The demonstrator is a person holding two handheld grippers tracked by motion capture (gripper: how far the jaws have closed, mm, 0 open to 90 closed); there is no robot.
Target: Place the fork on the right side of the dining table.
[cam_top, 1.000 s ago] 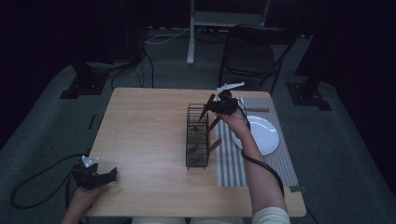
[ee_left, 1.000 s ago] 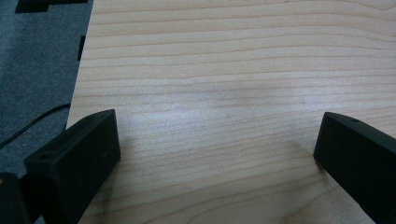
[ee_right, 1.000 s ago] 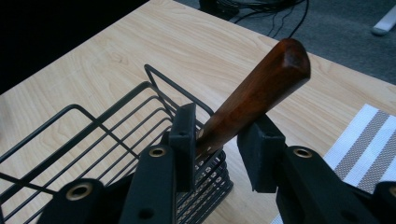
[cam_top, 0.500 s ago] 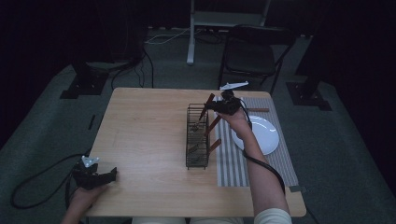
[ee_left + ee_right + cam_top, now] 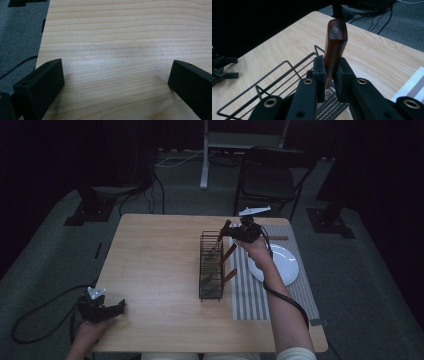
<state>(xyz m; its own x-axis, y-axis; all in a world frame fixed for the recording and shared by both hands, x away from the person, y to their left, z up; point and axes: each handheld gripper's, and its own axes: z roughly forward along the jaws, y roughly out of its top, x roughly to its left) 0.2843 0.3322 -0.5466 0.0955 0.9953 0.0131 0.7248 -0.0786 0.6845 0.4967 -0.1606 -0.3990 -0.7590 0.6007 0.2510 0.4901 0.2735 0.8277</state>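
My right gripper (image 5: pixel 232 231) hovers over the far end of a black wire basket (image 5: pixel 210 290) in the high view. In the right gripper view, my right gripper (image 5: pixel 331 67) is shut on the brown wooden handle (image 5: pixel 335 42) of a utensil standing upright in the basket (image 5: pixel 274 72). Its jaws have just been closing, and the pads now press on the handle's lower part. My left gripper (image 5: pixel 112 309) rests open on the table's near left corner. In the left gripper view, bare wood lies between the spread jaws of my left gripper (image 5: pixel 115 82).
Two more wooden-handled utensils (image 5: pixel 229 254) lean out of the basket's right side. A striped placemat (image 5: pixel 250 295) lies right of it with a white plate (image 5: pixel 282 265) on it. Another wooden-handled piece (image 5: pixel 277 238) lies behind the plate. A chair (image 5: pixel 267 180) stands beyond the table.
My right gripper has edged slightly to the right above the basket's far end. The left gripper has stayed put.
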